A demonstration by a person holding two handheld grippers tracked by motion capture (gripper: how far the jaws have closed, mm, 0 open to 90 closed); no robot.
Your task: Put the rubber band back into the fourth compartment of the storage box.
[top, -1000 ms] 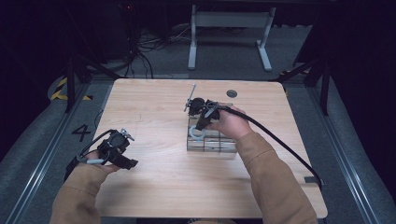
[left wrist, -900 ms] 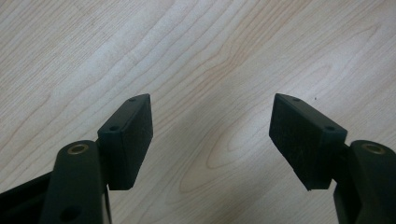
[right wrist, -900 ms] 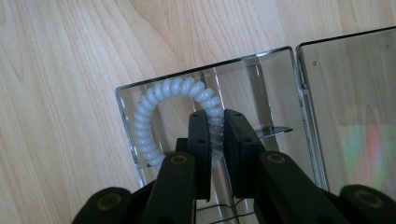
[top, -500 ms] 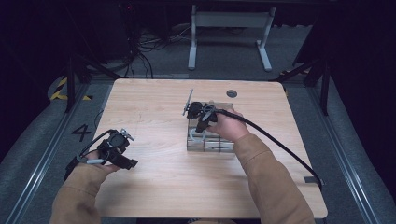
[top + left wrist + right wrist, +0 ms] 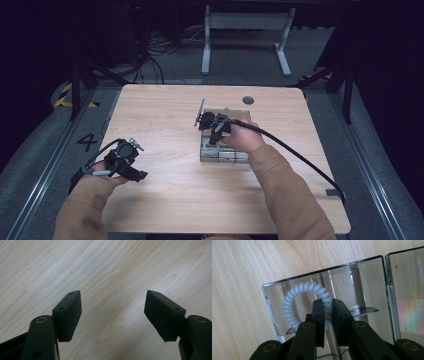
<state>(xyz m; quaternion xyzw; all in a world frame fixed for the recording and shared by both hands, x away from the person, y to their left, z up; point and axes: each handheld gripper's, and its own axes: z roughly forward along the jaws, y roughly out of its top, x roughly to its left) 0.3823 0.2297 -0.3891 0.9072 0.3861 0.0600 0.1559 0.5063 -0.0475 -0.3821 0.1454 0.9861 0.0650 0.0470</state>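
Nearest me, my left gripper [image 5: 134,169] sits low at the near left part of the table [image 5: 160,110], in the same spot as a second ago. In the left gripper view its jaws stand wide apart with bare wood grain between them; the left gripper [image 5: 113,312] holds nothing.

Further out, near the table's middle, my right gripper [image 5: 212,142] points down into the clear acrylic organiser [image 5: 235,156]. Compared with a second ago, this hand has shifted slightly; the change is small in the high view. The organiser itself looks unmoved.

In the right gripper view, the right gripper [image 5: 328,308] has its two black jaws close together with a strand of the pale blue spiral hair tie [image 5: 294,296] between them. The pads appear to press on the coil at its right side. The jaws have just been opening by a small amount, yet the coil remains pinched between them as far as I can see.

The hair tie's loop arcs up and left of the jaws, inside the left-hand compartment of the organiser, close to that compartment's outer wall. Whether the loop rests on the compartment floor I cannot tell.

Beyond the organiser, a small dark round inset [image 5: 248,100] lies near the far edge.
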